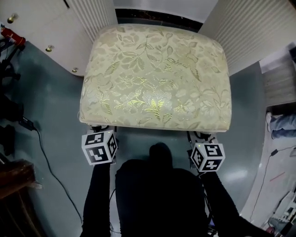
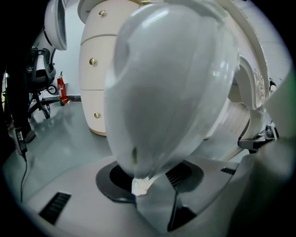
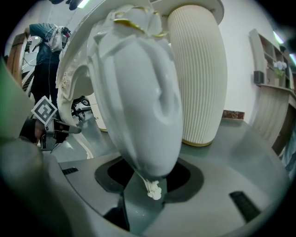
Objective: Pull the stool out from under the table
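Note:
The stool (image 1: 155,78), with a cream and gold floral cushion, stands on the grey floor between two ribbed white table pedestals. My left gripper (image 1: 100,132) reaches under its near left corner and my right gripper (image 1: 203,139) under its near right corner; the cushion hides the jaws in the head view. In the left gripper view a white tapered stool leg (image 2: 166,92) fills the frame, and the left gripper (image 2: 150,185) is shut on its lower part. The right gripper (image 3: 148,185) is shut the same way on the other front leg (image 3: 143,106).
A white cabinet with gold knobs (image 1: 41,32) stands at the far left. One ribbed pedestal (image 1: 259,32) flanks the stool on the right, another (image 1: 95,14) on the left. A black cable (image 1: 46,157) runs over the floor on the left. A person (image 3: 46,41) stands in the background.

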